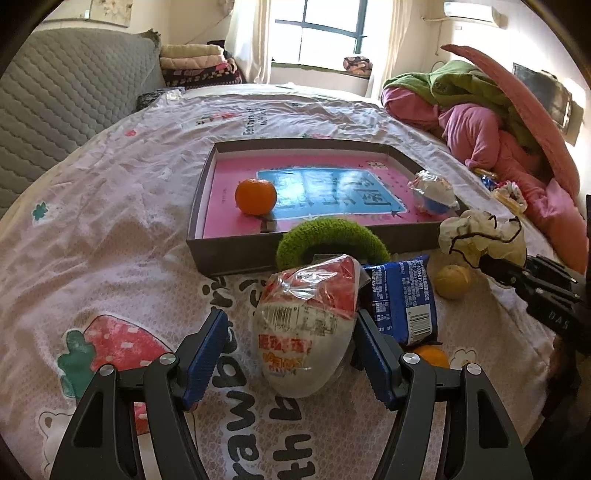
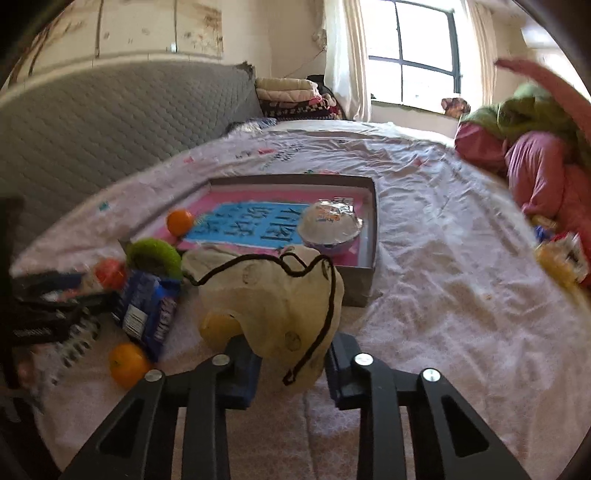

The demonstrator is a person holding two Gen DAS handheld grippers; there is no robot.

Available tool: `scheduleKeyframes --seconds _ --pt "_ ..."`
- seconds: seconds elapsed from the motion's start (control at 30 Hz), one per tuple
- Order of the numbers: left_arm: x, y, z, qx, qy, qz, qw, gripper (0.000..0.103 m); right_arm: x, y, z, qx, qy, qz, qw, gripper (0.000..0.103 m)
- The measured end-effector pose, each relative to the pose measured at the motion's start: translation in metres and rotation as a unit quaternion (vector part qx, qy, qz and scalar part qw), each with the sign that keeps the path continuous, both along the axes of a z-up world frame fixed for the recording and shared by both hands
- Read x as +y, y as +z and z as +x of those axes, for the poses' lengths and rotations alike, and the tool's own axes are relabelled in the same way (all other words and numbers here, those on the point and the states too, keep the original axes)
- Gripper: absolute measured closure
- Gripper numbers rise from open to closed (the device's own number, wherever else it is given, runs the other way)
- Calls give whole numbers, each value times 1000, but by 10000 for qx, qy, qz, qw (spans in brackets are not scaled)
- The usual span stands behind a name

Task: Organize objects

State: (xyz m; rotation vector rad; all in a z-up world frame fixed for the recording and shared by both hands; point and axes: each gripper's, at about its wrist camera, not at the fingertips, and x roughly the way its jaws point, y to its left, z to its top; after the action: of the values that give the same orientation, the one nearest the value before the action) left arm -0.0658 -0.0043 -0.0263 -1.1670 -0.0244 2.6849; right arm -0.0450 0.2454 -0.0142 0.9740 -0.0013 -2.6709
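Both tongs sit low over the bed, and I read them differently. On my left gripper the blue pads stand spread wide around a white-and-red wrapped snack pack; the right pad looks to be touching its side, while a clear gap shows at the left pad, so I call it open. My right gripper has its fingers pressed in on a cream drawstring pouch, whose black cord loops over the top and hangs down between the jaws; it is gripping that pouch, which the left camera shows raised off the sheet.

Just beyond the snack pack lies a blue snack packet, partly tucked under it, with an orange on the sheet beside the packet's near end. A yellowish ball rests right of the packet, under the pouch. Behind the snack pack a fuzzy green ring leans against the near wall of a shallow dark box.

Inside the box, on its pink and blue floor, a second orange sits toward the left and a foil-lidded cup sits at the right wall. All of it rests on a strawberry-print sheet. Farther off are a grey quilted headboard, a heap of pink and green bedding, and a window.
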Motion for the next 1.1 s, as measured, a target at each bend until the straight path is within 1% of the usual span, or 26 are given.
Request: scheduleKeyframes --seconds 0.13,0.27,0.4,0.5,0.67,0.73,0.93,1.1 --pt "1 -4 -3 -74 -57 115 9999 51 9 -2 -2 -107 -23 -376 9992 78" --pt "4 -5 -4 -31 -91 31 9999 51 10 1 1 -3 10 -448 9990 79" --pt "-1 -1 -2 -11 -71 218 9997 52 1 6 7 156 153 -372 9991 79" --pt "-4 3 1 96 -13 254 9996 52 -5 9 13 271 249 -286 9989 79" --pt "-7 8 6 145 24 314 9994 52 -9 14 19 385 318 -325 9982 81" --pt "-6 11 9 188 17 364 9992 52 -13 17 23 481 331 -242 9980 81" --pt "-3 21 20 520 12 206 9984 52 -25 21 31 624 505 -169 9966 81" --pt "-2 30 27 729 -4 194 9972 52 -34 25 37 679 653 -161 9954 81"
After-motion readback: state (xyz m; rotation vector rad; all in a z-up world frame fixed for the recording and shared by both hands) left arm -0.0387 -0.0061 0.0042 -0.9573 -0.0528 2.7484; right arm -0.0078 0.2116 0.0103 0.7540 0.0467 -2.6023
